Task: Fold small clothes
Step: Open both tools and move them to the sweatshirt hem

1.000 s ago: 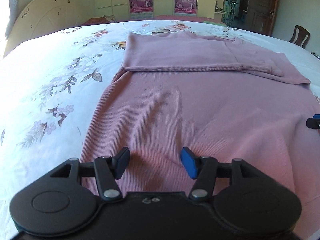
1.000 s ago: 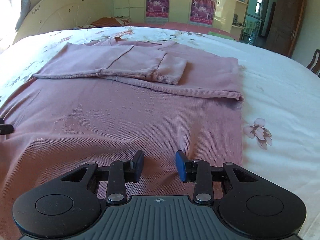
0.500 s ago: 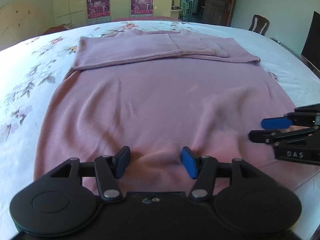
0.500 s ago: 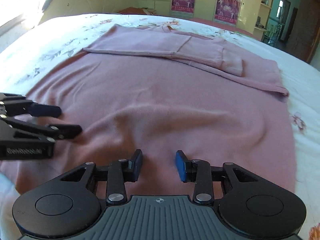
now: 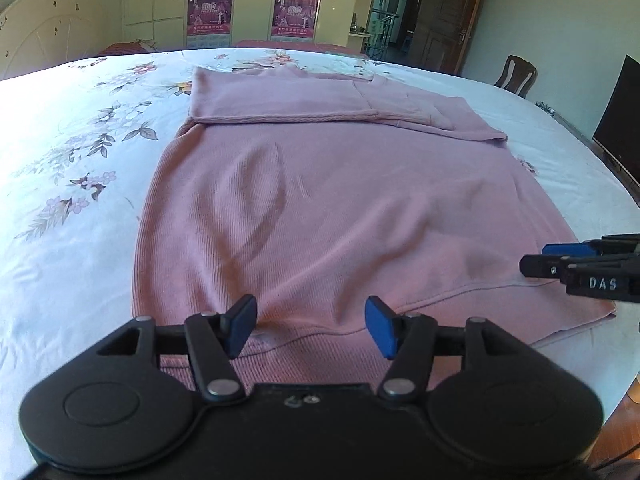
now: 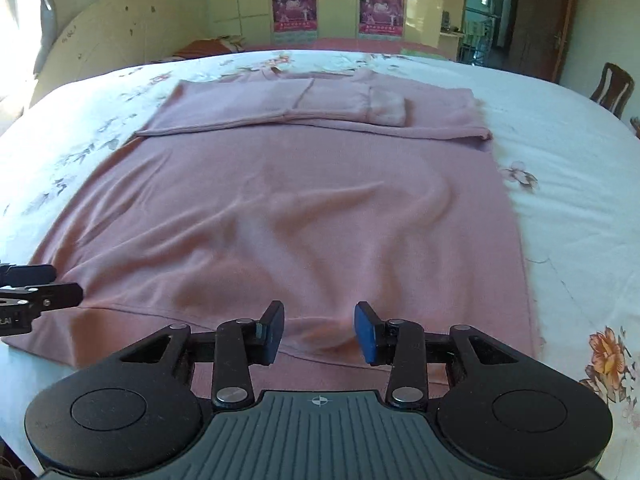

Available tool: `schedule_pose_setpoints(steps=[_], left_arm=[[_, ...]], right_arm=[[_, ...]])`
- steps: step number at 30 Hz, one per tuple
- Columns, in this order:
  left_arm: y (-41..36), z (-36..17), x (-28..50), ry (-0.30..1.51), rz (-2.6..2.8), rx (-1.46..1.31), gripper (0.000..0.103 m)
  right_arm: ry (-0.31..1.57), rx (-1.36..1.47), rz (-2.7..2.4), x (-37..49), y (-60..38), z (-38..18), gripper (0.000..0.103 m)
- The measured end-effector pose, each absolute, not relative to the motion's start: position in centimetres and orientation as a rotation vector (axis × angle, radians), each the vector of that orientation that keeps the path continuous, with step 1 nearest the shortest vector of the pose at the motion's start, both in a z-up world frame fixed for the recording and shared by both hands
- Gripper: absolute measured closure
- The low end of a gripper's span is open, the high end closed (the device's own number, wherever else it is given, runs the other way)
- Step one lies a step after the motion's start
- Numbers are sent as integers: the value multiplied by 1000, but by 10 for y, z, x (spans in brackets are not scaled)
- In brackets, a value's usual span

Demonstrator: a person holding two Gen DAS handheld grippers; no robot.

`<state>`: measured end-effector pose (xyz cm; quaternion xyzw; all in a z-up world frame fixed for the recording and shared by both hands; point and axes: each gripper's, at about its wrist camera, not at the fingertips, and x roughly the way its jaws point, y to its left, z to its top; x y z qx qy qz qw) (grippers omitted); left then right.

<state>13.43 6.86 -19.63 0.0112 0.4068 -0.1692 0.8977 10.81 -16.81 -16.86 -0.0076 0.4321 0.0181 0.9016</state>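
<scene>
A pink knit sweater (image 5: 320, 208) lies flat on the bed, its sleeves folded across the far end (image 5: 312, 100); it also shows in the right wrist view (image 6: 304, 208). My left gripper (image 5: 311, 326) is open and empty, just above the sweater's near ribbed hem on its left side. My right gripper (image 6: 318, 330) is open and empty over the hem on its right side. The right gripper also shows in the left wrist view (image 5: 560, 260), and the left gripper in the right wrist view (image 6: 44, 284).
The bed has a white floral sheet (image 5: 72, 168) and a cream headboard (image 6: 120, 36) at the left. Cupboards with posters (image 5: 248, 0), a dark door (image 5: 444, 12), a chair (image 5: 516, 74) and a dark screen (image 5: 618, 120) stand beyond. The bed's right edge (image 5: 600, 392) is near.
Both grippers have drawn back toward the sweater's near hem, which now lies between their fingers. The sweater shows new wrinkles in its lower half. Both stay open.
</scene>
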Motion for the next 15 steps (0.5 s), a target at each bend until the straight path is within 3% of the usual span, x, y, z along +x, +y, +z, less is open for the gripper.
schedule_pose_setpoints(steps=[7, 15], left_arm=[[91, -215, 137, 876, -275, 41, 41], [97, -204, 129, 868, -262, 27, 40]], right_arm=[[928, -74, 35, 96, -155, -193, 64], [988, -20, 60, 78, -176, -182, 64]])
